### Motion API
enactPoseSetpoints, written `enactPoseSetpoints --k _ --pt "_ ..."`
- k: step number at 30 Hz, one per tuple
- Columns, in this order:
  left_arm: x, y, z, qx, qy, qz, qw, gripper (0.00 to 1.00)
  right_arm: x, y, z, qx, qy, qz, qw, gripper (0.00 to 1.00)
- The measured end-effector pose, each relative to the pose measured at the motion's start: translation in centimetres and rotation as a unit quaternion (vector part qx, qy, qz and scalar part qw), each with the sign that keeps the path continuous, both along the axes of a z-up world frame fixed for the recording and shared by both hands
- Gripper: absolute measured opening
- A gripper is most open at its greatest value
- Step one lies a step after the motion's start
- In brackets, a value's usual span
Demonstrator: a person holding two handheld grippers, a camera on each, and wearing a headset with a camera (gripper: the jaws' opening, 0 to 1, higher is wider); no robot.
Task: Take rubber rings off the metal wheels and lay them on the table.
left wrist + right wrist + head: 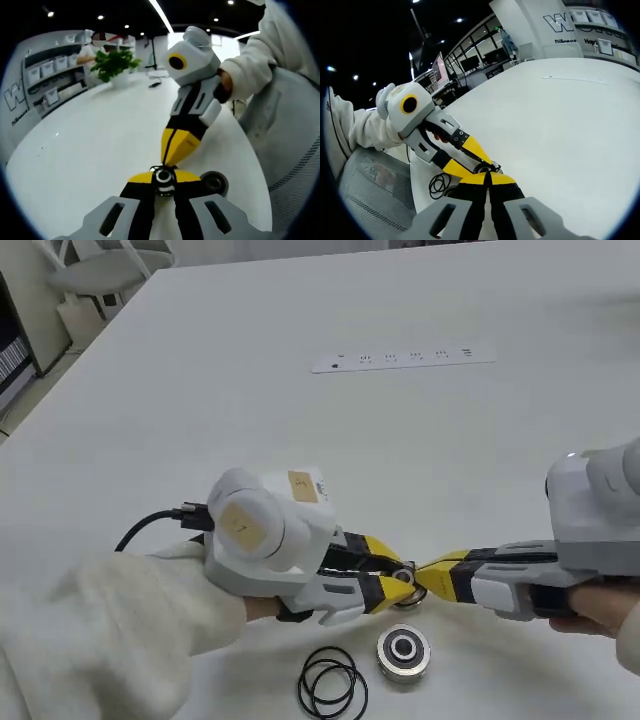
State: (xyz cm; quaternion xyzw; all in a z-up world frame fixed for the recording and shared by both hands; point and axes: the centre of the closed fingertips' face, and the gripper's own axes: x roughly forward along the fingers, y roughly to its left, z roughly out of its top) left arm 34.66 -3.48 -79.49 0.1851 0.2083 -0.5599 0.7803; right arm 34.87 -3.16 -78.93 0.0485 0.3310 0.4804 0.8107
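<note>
My left gripper (398, 581) reaches in from the left and is shut on a small metal wheel (405, 577), held just above the white table (250, 390). My right gripper (426, 575) comes from the right. Its yellow tips are shut at the wheel's rim, pinching its thin black rubber ring. In the left gripper view the held wheel (163, 176) sits between my own jaws, with the right gripper (164, 164) touching its top. In the right gripper view my shut right gripper (490, 175) meets the left gripper (481, 168). Two or three loose black rubber rings (330, 681) lie on the table beside a second metal wheel (403, 652).
A white power strip (403, 358) lies far back on the table. A black cable (150, 525) trails from the left gripper. A chair (100, 270) stands beyond the far left corner. The loose wheel (215, 183) and rings (438, 185) lie near the table's front edge.
</note>
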Motion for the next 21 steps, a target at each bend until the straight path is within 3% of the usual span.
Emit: enactPoseSetpoints --k 21 --pt "0.0 -0.06 0.01 -0.01 0.0 0.001 0.9999 0.14 -0.34 0.35 0.49 0.004 -0.011 0.013 0.9998 0.0"
